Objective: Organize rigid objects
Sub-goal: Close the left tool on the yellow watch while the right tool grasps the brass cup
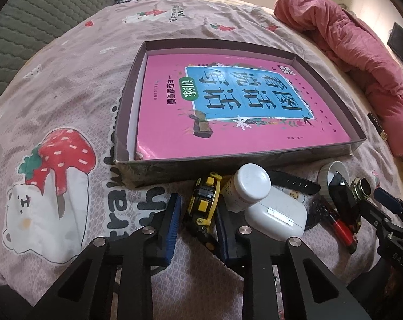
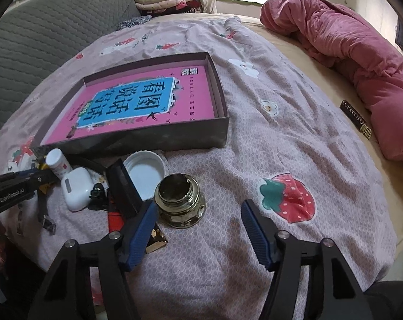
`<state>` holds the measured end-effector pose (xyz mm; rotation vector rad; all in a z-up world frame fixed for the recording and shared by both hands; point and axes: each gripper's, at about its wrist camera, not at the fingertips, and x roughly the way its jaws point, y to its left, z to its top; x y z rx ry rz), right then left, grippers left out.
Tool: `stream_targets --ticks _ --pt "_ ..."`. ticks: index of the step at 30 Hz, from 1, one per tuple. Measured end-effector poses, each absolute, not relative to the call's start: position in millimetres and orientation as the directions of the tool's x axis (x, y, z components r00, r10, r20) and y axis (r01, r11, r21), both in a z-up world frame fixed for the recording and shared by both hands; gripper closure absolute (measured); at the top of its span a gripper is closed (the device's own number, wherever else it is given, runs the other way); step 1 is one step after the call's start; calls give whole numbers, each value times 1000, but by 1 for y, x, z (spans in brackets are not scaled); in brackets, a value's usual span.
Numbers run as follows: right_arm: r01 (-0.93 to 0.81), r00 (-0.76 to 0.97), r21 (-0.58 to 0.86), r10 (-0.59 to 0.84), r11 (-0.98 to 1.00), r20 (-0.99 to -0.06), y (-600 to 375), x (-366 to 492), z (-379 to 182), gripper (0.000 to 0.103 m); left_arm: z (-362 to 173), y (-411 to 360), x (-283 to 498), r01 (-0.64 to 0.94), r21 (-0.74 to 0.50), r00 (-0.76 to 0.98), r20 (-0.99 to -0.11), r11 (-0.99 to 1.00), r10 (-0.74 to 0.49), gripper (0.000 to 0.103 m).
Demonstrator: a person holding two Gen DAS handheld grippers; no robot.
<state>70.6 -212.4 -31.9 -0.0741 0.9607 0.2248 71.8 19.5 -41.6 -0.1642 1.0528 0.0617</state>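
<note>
Here the yellow-and-black tape measure [image 1: 204, 200] lies on the bed just in front of the near wall of the shallow box [image 1: 254, 164], and the left tongs [image 1: 197, 208] sit around it, blue pads close on either side; whether both pads actually press on it I cannot tell. Crowded against its right side is a white pill bottle [image 1: 248, 186] lying tilted, its cap facing the camera, and that leans on a white earbud case [image 1: 277, 217]. A black watch strap [image 1: 294, 182] runs behind them. Further right lie a white jar lid [image 2: 145, 172], a black rectangular block [image 2: 124, 188] propped against it, a red-and-black pen-like thing [image 2: 113, 220], and a small gold-foil piece [image 2: 156, 237].

The right tongs [image 2: 198, 220] stand wide apart over the bedspread [image 2: 281, 146], with an open brass-coloured glass jar [image 2: 180, 202] just beside the left pad and not gripped.

The box holds a pink book with a blue title panel [image 1: 228, 101], lying flat and filling most of the floor. Beyond, a rumpled pink quilt [image 2: 348, 53] lies along the far right edge of the bed, a grey quilted headboard [image 2: 54, 40] on the left.
</note>
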Motion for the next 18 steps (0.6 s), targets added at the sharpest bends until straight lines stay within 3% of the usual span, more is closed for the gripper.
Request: stream_targets --ticks 7,14,18 --pt "-253 540 14 153 967 -828 -205 79 -38 45 -45 19 74 -129 -114 492 -870 985 -36 78" --pt "-287 533 13 171 958 -829 -198 84 -42 66 -47 20 75 -135 -127 494 -868 983 -45 78" --pt "-290 534 21 180 957 -826 -199 84 -41 66 -47 19 75 -135 -127 495 -868 983 -44 78"
